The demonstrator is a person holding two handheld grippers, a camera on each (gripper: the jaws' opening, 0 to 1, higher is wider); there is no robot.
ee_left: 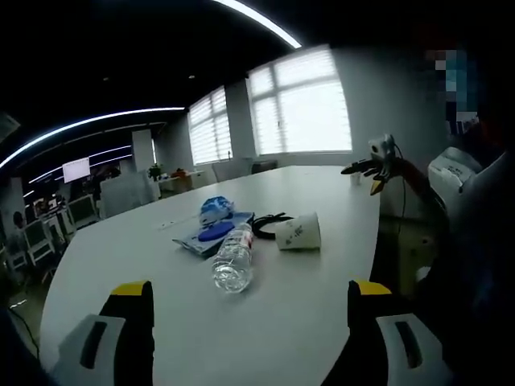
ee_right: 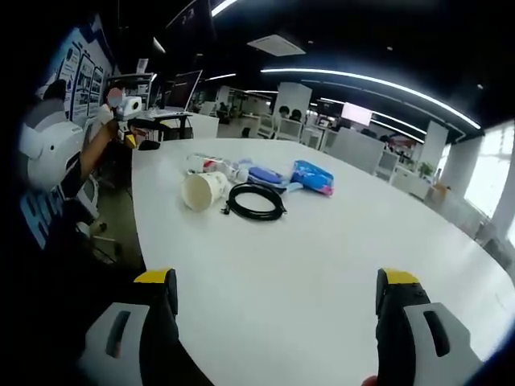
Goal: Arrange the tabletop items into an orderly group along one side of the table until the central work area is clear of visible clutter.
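1. Left gripper view: jaws of the left gripper (ee_left: 249, 310) stand wide apart at the bottom of the frame, holding nothing. At mid-frame on the white table (ee_left: 322, 322) lie a clear bottle (ee_left: 233, 259) on its side, a paper cup (ee_left: 299, 232) tipped over right of it, a black cable (ee_left: 268, 223) between them and behind, and a blue pouch (ee_left: 211, 233) with a blue packet (ee_left: 216, 209) further back. At upper right, another gripper (ee_left: 376, 167) is held up by a person.

2. Right gripper view: right gripper (ee_right: 273, 301) is likewise spread wide and empty at the bottom. The same cluster sits upper left of centre: cup (ee_right: 203, 190), coiled cable (ee_right: 256, 201), bottle (ee_right: 219, 167), packet (ee_right: 314, 177).

3. Handling, as a judgement: the bottle looks light, smooth, and likely to roll; grip it across the middle. The cup would crush easily; pinch its rim gently. The cable is floppy; take the coil's bundled side.
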